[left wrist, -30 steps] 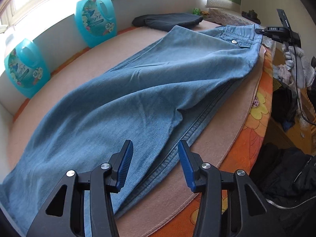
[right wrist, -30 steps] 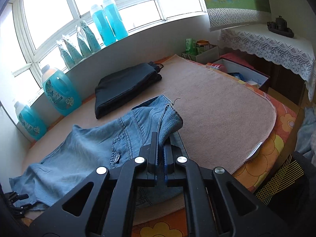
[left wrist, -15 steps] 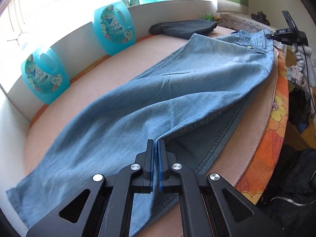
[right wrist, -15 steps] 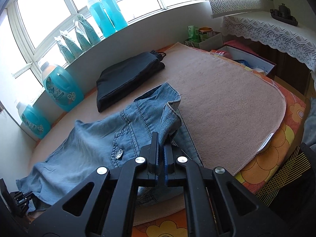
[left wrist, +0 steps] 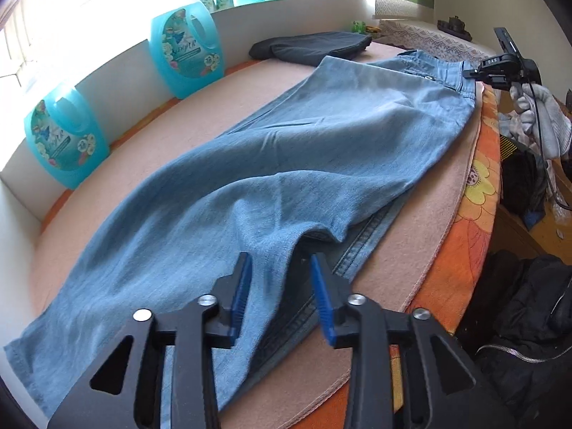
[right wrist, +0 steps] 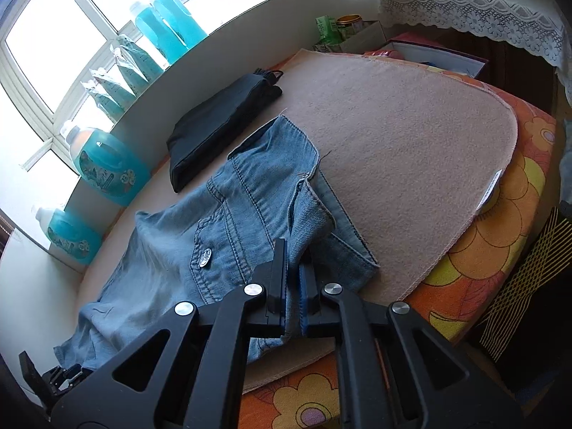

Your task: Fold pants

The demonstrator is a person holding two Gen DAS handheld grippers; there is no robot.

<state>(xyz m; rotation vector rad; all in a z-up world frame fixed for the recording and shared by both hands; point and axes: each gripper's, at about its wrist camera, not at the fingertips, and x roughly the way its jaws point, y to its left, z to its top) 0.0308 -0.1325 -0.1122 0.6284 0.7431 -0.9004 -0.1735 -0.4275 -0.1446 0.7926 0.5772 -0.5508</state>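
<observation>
My left gripper (left wrist: 280, 298) is opening, pads apart w/ a raised ridge of the jeans (left wrist: 286, 164) between them, not pinched. My right gripper (right wrist: 293, 286) is starting to open but still nips the waistband near the pink mat's (right wrist: 411, 150) front edge. Jeans lie lengthwise along that edge. Risk, imo: waistband slips free early, the top layer slides off & the fold skews.

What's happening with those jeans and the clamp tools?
A person is folding a pair of jeans on a pink mat, one clamp in each hand. The right gripper pinches the waistband. The left gripper is opening over a leg, its pads off the cloth. The jeans are not yet folded across.
</observation>
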